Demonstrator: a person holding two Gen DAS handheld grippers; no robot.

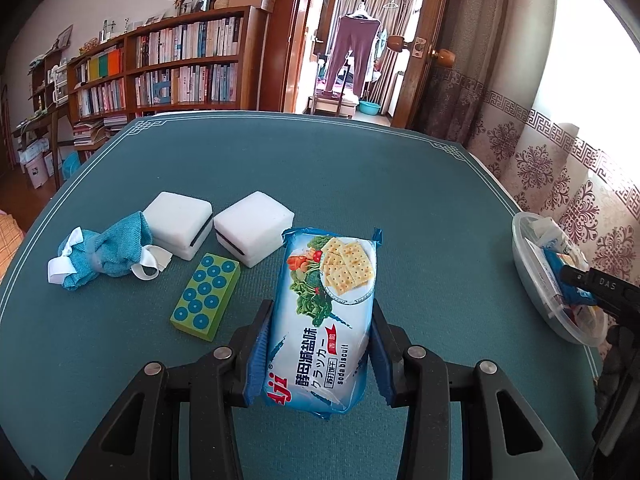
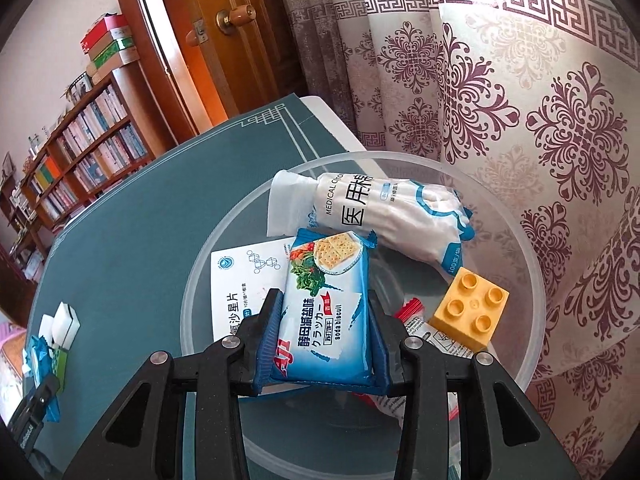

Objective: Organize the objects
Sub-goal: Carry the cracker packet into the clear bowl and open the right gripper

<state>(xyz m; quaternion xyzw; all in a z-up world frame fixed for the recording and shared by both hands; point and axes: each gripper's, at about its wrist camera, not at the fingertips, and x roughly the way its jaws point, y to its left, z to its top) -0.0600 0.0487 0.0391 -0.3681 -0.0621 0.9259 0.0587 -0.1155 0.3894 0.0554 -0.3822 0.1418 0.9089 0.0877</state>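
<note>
My left gripper (image 1: 322, 312) is shut on a blue-and-white soda biscuit pack (image 1: 332, 280), held lengthwise above the teal table mat (image 1: 360, 184). In the right wrist view, my right gripper (image 2: 324, 300) is shut on a second, matching biscuit pack (image 2: 324, 276) over a clear plastic bowl (image 2: 400, 159). Inside the bowl lie a white cotton swab bag (image 2: 392, 212), a white medicine box (image 2: 244, 280), a yellow toy brick (image 2: 470, 312) and a red-and-white sachet (image 2: 416, 320). The left wrist view shows the bowl (image 1: 532, 280) at the table's right edge.
Left of the held pack lie two white sponges (image 1: 178, 222) (image 1: 254, 232), a green block with blue dots (image 1: 206, 296) and a crumpled blue cloth (image 1: 104, 256). A patterned curtain (image 2: 520, 120) hangs close behind the bowl. A bookshelf (image 1: 180, 68) and a doorway stand beyond the table.
</note>
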